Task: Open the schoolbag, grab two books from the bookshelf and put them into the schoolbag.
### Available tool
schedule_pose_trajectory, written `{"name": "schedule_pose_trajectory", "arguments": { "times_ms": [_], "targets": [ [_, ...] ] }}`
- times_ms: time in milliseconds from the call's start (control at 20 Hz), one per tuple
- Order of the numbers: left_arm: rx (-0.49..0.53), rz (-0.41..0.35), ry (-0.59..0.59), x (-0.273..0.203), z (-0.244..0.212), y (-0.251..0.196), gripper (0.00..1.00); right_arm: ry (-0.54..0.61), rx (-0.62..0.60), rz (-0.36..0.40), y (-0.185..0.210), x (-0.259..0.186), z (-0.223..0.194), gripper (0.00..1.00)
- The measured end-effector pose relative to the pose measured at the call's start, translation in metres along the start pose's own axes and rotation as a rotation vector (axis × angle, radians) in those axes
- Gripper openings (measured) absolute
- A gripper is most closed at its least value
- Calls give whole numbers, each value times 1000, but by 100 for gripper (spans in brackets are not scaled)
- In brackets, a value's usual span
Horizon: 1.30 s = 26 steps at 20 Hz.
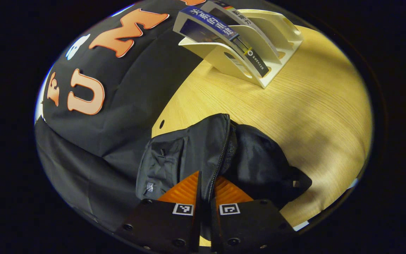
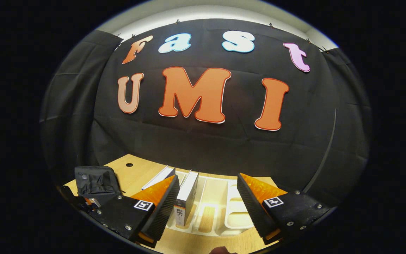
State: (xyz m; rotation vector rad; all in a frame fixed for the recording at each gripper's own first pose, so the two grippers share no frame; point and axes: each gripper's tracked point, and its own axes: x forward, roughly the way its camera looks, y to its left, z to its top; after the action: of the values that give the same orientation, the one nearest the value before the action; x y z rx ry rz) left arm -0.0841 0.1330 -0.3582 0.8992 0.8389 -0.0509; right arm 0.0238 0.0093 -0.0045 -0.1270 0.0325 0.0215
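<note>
In the left gripper view, the schoolbag (image 1: 220, 155) lies lower centre on the table (image 1: 315, 116); the bookshelf (image 1: 259, 46), apparently holding two books (image 1: 220, 31), stands upper right.

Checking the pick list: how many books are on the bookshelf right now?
2. Both stand in the bookshelf on the table: one book in the end slot, the other book in the next slot. The remaining slots look empty.

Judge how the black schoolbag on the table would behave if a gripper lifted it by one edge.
The schoolbag looks like thin, creased fabric, slumped on the table, so it would probably sag and fold rather than hold shape. It appears flat and likely light. The left gripper pinches its zipper edge, and the fabric bunches there, suggesting it drags easily.
</note>
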Motion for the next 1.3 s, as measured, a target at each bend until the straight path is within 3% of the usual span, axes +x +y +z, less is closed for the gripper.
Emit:
{"name": "schedule_pose_trajectory", "arguments": {
  "times_ms": [400,600,1050,1300],
  "targets": [
    [-111,-208,3,-15,13,42,9,66,-19,-3,24,17,2,98],
    [-98,-264,-42,-28,28,68,9,105,-6,31,43,25,0,98],
    [-158,-422,-89,-46,38,120,9,217,-109,65,77,43,-11,98],
    [-169,-533,-103,-57,44,145,12,313,-99,36,87,60,-17,99]
  ]
}}
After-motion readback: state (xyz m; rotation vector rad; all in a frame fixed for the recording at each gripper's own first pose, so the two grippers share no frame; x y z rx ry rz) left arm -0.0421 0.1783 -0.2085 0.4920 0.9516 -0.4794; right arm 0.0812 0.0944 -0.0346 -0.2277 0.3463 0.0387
